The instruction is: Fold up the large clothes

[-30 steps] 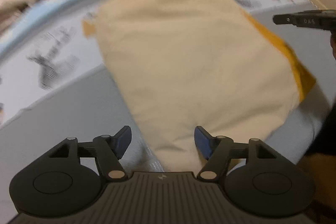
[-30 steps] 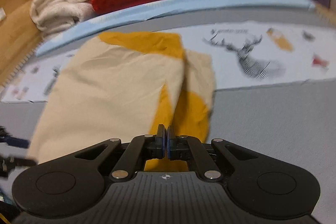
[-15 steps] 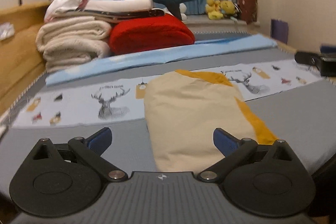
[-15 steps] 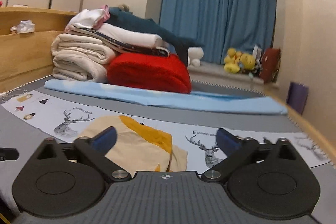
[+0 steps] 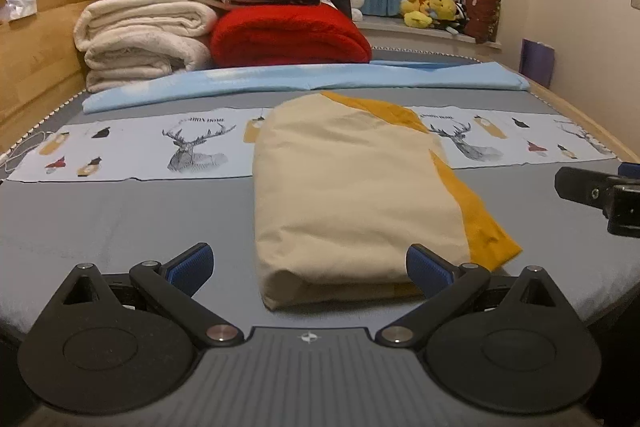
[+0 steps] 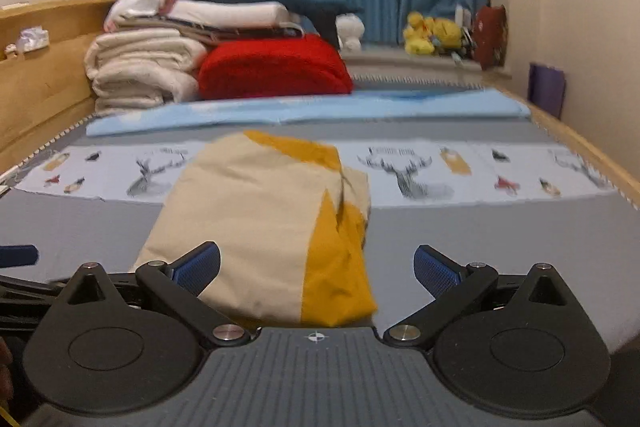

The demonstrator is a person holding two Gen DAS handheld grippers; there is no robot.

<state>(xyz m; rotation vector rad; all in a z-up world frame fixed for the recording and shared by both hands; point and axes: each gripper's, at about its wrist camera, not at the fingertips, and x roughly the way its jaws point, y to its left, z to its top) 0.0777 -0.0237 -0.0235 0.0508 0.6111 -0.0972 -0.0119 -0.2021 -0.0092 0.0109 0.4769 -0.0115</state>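
A folded cream and mustard-yellow garment (image 5: 352, 195) (image 6: 264, 223) lies flat on the grey bed cover (image 5: 120, 219). My left gripper (image 5: 310, 265) hangs open just short of its near folded edge, blue pads wide apart, nothing gripped. In the right wrist view my right gripper (image 6: 318, 267) is open too, with the garment's near yellow corner lying in front of the gap and untouched. Part of the right gripper (image 5: 600, 195) shows at the right edge of the left wrist view. A blue fingertip (image 6: 18, 255) of the left gripper pokes in at the left edge of the right wrist view.
Behind the garment runs a white printed strip with deer (image 5: 196, 147), then a light blue sheet (image 5: 304, 79). Stacked cream blankets (image 5: 140, 39), a red blanket (image 5: 288, 35) and clothes sit at the back left by the wooden headboard (image 5: 36, 59). Plush toys (image 5: 428, 9) line the sill.
Both grippers let go of the garment, opened wide and drew back and up. The garment now lies folded on the bed and the whole room is in view.
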